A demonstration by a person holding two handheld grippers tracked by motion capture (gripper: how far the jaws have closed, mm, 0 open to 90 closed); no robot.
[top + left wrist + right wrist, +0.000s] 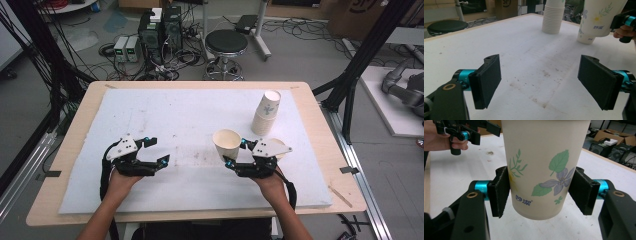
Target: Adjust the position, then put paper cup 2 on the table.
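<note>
right gripper (pixel 233 153) clamped on the paper cup (pixel 226 143), pads pressed flat on both sides of its lower wall, mouth up, base lifted off the white mat (pixel 165 120). held low on the wall probably so the rim stays free and the thin paper does not crush. carried just in front and to the left of the stack of cups (pixel 266 112), likely the source of this one; another cup (pixel 586 37) standing on the mat right behind the held one, between it and the stack. kept upright, apparently ready for setting down or for handing across.

left gripper (pixel 156 150) wide open, nothing between its pads, hovering well to the left of the stack over bare, stained mat. jaws aimed toward the held cup, which suggests readiness to receive or steady it. not touching anything yet.
</note>
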